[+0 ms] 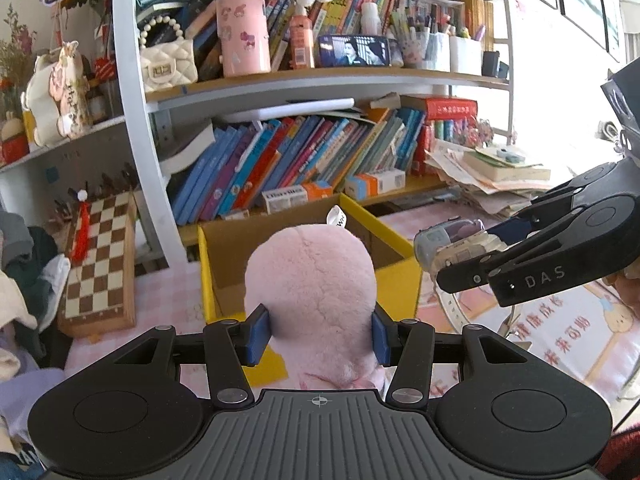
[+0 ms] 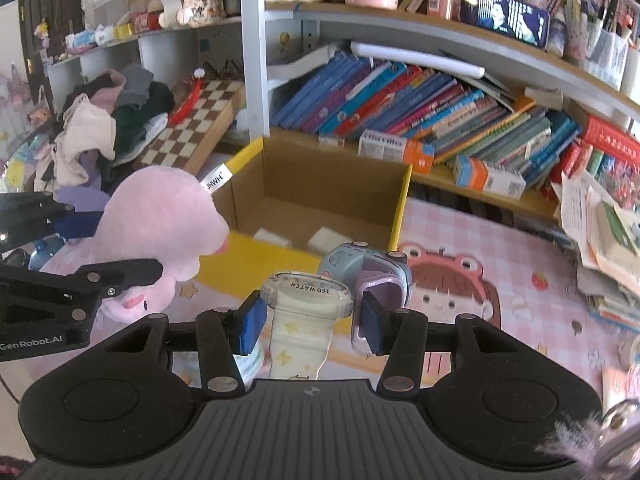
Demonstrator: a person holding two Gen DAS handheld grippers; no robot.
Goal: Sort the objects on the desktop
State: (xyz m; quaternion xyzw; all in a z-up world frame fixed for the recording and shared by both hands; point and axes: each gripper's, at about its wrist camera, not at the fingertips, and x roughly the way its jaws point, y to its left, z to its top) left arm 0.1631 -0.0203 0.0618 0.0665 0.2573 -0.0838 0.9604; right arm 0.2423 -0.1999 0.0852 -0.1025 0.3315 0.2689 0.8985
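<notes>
Two grippers carry loads toward the open yellow-edged cardboard box just ahead: the left gripper clamps a fluffy pink plush toy, the right gripper pinches a cream plastic wristwatch together with a blue-and-lilac watch, apparently for dropping inside.

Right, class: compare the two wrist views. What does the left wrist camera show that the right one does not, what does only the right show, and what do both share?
Only the left wrist view: the blue pads pressing both sides of the pink plush toy.

Only the right wrist view: a white watch between the fingers, and two white items on the box floor.

Both: the cardboard box, the chessboard, the leaning books, the phone.
</notes>
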